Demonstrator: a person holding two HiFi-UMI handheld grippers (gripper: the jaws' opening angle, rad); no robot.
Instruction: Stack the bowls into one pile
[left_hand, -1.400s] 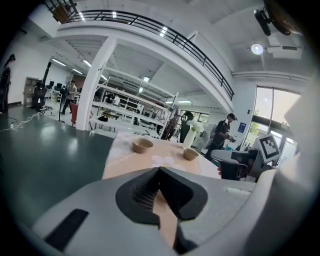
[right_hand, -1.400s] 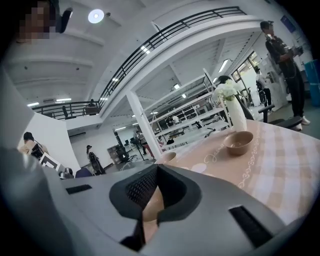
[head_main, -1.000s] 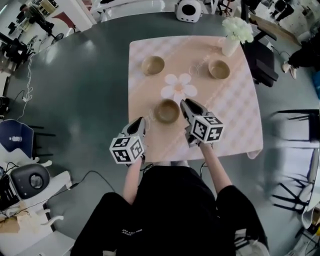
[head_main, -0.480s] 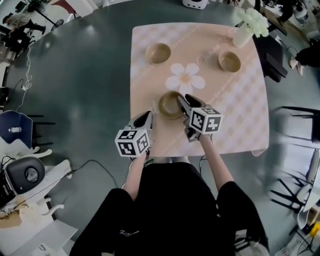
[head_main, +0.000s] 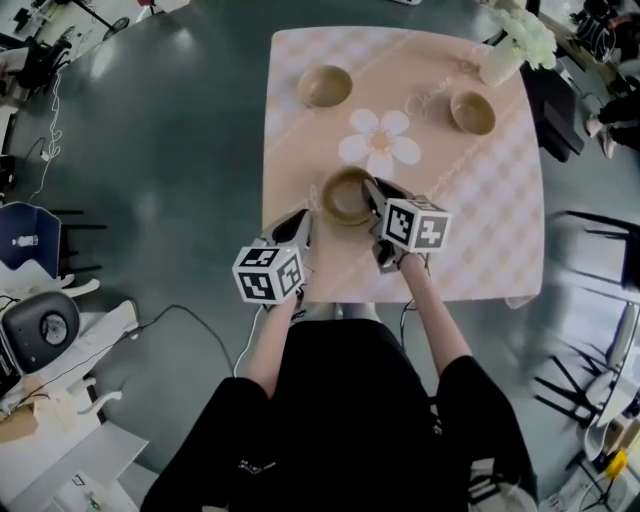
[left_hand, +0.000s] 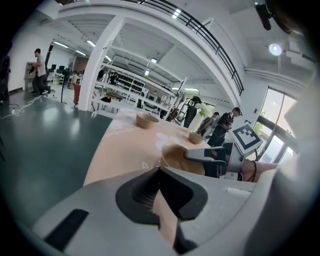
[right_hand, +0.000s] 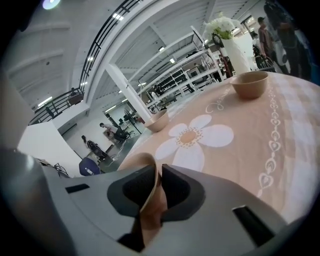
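Three tan bowls stand on the pink checked tablecloth (head_main: 500, 240). The near bowl (head_main: 345, 197) sits in the middle, just this side of a white flower mat (head_main: 380, 143). My right gripper (head_main: 372, 192) straddles its right rim. In the right gripper view the thin rim (right_hand: 145, 165) stands between the jaws of the right gripper (right_hand: 159, 172), which are closing, pads on it. The left gripper (head_main: 297, 226) hovers left of that bowl near the table's front edge, shut and empty (left_hand: 159, 170). Farther back stand the left bowl (head_main: 325, 85) and the right bowl (head_main: 472, 112).
A white vase of white flowers (head_main: 510, 50) stands at the table's far right corner, close to the right bowl. Dark chairs (head_main: 590, 250) and equipment ring the table on the grey floor. People stand in the background of the left gripper view.
The right gripper has dropped from beside the near bowl onto its right rim and closed in. The left gripper has sunk a little toward the table.
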